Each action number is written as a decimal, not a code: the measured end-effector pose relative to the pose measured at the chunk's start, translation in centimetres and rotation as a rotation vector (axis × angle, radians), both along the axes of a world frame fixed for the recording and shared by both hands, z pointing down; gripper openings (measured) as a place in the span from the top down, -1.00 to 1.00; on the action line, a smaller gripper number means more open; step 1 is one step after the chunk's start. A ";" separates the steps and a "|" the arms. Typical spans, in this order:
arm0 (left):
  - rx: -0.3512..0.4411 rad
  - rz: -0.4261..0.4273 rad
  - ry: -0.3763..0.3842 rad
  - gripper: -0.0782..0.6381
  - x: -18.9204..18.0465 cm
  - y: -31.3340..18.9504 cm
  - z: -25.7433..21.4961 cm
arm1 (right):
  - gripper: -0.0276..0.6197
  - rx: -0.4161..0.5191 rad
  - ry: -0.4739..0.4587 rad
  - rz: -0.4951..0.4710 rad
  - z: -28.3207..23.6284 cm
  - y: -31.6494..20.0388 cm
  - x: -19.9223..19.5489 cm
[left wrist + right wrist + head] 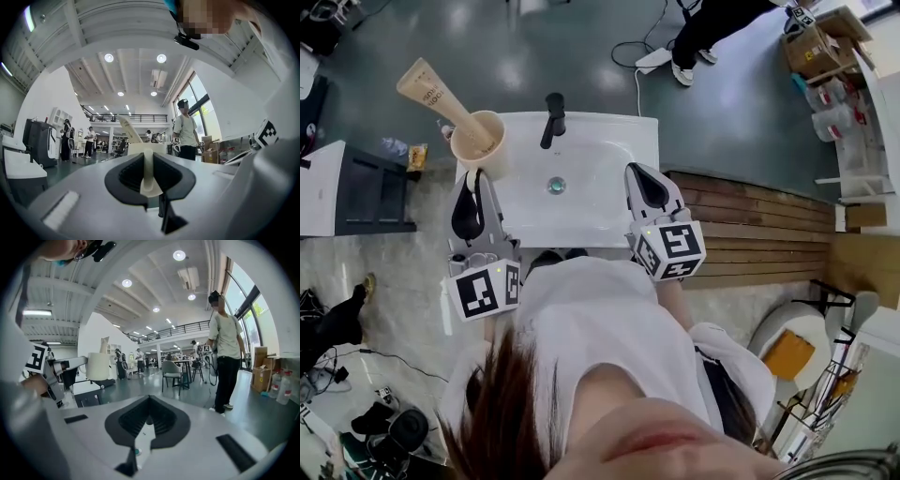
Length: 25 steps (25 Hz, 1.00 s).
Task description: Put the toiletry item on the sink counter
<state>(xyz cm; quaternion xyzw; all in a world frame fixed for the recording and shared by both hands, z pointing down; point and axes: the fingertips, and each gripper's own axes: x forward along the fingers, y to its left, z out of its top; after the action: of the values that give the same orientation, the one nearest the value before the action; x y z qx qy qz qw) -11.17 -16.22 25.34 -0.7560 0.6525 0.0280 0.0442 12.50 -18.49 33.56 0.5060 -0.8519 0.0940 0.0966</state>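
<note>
Now both grippers reach forward, roughly level, over the white sink (600, 141). The left gripper (474, 176) sits at centre left of the head view, its jaws narrowed onto the wall of a beige cup (478, 141). The cup is at the sink's upper left corner; whether it rests there cannot be told. A cream tube (431, 89) stands tilted in the cup, leaning toward the frame's upper left. The right gripper (636, 171), at the sink's right edge, has its jaws together and empty.
</note>
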 end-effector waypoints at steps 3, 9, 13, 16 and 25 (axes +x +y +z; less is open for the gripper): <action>-0.008 -0.003 -0.003 0.65 -0.1 -0.4 0.0 | 0.90 -0.010 0.001 -0.009 0.0 -0.4 -0.2; -0.018 0.014 -0.001 0.65 0.5 -1.1 0.7 | 0.90 -0.037 0.010 0.008 1.0 -0.2 0.6; -0.009 0.029 0.002 0.65 0.8 -1.2 0.5 | 0.90 -0.045 0.014 0.026 1.2 0.1 1.0; -0.010 0.033 0.004 0.65 0.8 -1.1 0.5 | 0.90 -0.048 0.017 0.029 1.2 0.2 1.0; -0.026 0.026 0.004 0.65 0.0 -1.3 0.5 | 0.90 -0.068 0.023 0.016 1.2 -0.1 0.1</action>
<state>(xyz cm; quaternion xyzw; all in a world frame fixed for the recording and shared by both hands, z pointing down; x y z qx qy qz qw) -11.16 -17.53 25.84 -0.7649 0.6430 0.0214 0.0327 12.58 -18.62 34.80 0.5101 -0.8432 0.1179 0.1227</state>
